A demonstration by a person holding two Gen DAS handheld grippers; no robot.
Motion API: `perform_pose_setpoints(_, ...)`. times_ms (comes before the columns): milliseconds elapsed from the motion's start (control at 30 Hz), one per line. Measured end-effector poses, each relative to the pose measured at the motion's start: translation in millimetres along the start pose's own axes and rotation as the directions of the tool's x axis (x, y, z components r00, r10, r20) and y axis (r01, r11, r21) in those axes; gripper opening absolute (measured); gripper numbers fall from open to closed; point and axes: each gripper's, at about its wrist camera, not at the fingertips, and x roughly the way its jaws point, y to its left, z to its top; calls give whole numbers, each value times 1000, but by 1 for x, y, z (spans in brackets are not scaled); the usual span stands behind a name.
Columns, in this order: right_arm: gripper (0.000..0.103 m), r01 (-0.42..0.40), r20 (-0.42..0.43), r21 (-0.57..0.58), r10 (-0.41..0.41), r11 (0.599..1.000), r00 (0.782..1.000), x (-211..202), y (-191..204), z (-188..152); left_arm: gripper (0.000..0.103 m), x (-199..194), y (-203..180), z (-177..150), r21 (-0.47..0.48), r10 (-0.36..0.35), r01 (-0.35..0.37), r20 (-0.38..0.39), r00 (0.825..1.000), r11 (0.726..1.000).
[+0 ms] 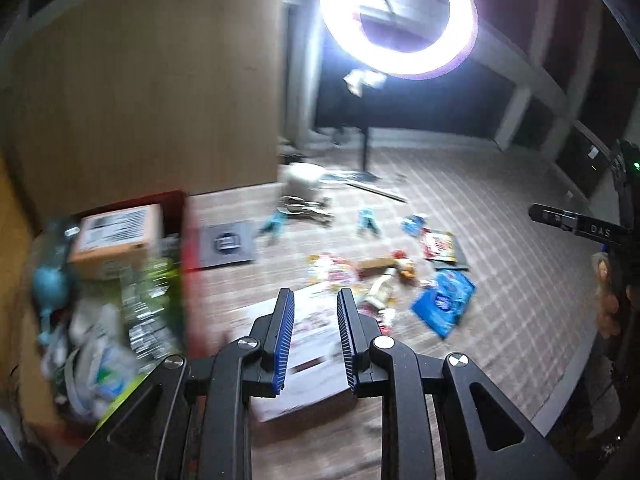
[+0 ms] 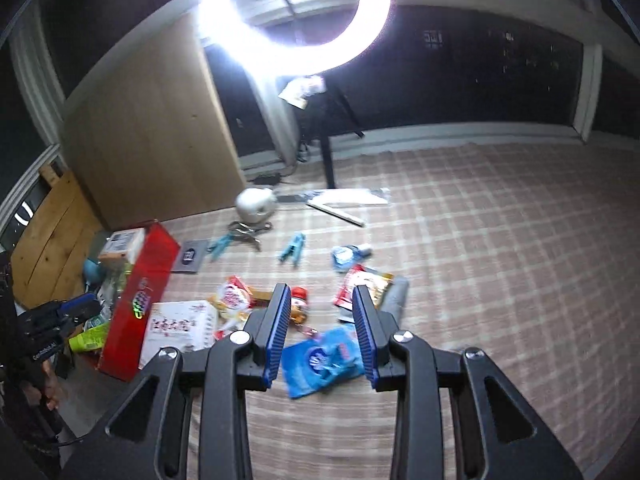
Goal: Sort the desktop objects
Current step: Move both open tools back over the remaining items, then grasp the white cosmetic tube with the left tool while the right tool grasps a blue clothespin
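We see a counter [image 2: 500, 240] under a checked cloth, lit by a glaring ring light [image 2: 296, 12]. A scatter of things to sort lies near the middle: snack packets, blue clips, a small doll, a white card box [image 2: 182, 326].

At the left edge stands a red bin [image 2: 140, 288], already crowded with items.

Our right gripper [image 2: 322, 330] hangs above a blue packet [image 2: 320, 358], jaws part open and empty.

Our left gripper [image 1: 314, 340] hovers over the white card box beside the bin, jaws narrow with nothing between them.

We judge several risks. The packet lies flat and slick, so the jaws may skid off or drag the cloth. The narrow left jaws could shove the box rather than straddle it. Motion blur and glare make aiming harder.
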Motion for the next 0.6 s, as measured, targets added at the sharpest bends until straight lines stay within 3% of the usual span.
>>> perform_pose_setpoints(167,32,15,-73,56,-11,998,997,24,-40,-10,21,56,-37,13,99,-67,77,-97,993,992)
perform_pose_setpoints(300,32,-5,-161,97,20,995,987,52,-59,-32,21,98,-57,14,157,-108,139,-188,976,978)
perform_pose_setpoints(533,32,-78,-265,140,113,987,958,91,-44,-55,21,151,-69,7,200,-154,225,-317,936,954)
perform_pose_setpoints(600,32,-84,-292,120,116,989,949,103,-30,-59,21,160,-71,6,223,-136,220,-342,930,950)
